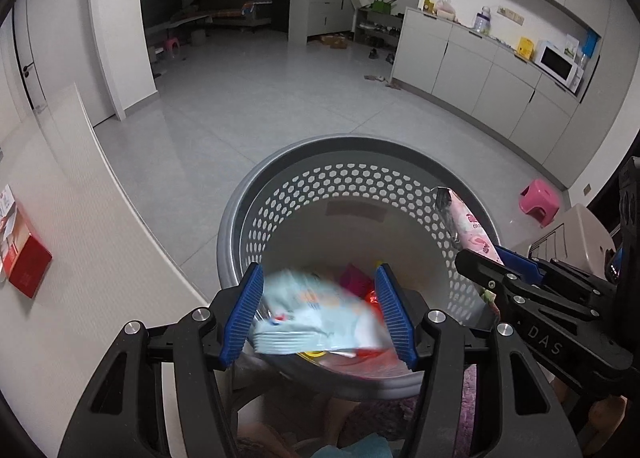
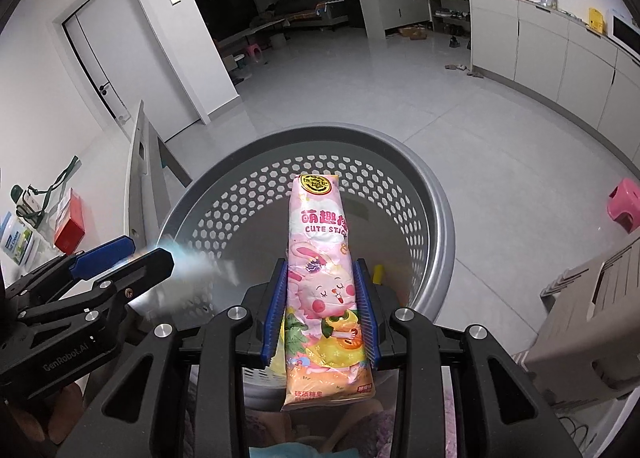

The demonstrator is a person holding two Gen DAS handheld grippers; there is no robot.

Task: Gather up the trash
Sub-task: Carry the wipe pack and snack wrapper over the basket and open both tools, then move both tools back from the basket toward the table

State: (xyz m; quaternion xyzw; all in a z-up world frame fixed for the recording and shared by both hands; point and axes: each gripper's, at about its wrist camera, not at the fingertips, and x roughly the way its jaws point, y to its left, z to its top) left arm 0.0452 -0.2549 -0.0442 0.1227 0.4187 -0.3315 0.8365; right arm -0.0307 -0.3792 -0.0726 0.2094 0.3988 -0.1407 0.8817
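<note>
1. While both my grippers hang over the grey perforated basket (image 1: 344,182), a pale tiled floor (image 1: 256,98) spreads beyond it to a dim further room.
2. A white worktop (image 1: 80,218) lies at my left, its edge just beside the basket; a red box (image 1: 26,262) rests on it.
3. White cabinets (image 1: 472,62) line the right wall, with a microwave (image 1: 558,66) and a yellow box (image 1: 525,47) on their top.
4. A pink stool (image 1: 540,200) stands on the floor right of the basket, and a beige stool-like piece (image 2: 592,310) sits close to the rim on that side.
5. My left gripper (image 1: 320,310) has a blurred light-blue wrapper (image 1: 312,314) between the jaws, over the basket's near rim; I cannot tell whether the pads press it.
6. My right gripper (image 2: 322,312) is clamped on a long pink candy packet (image 2: 320,270), which points out over the basket's opening.
7. More wrappers, red and yellow, lie in the basket's bottom (image 1: 356,282).
8. Each gripper shows at the edge of the other's view, near but apart.
</note>
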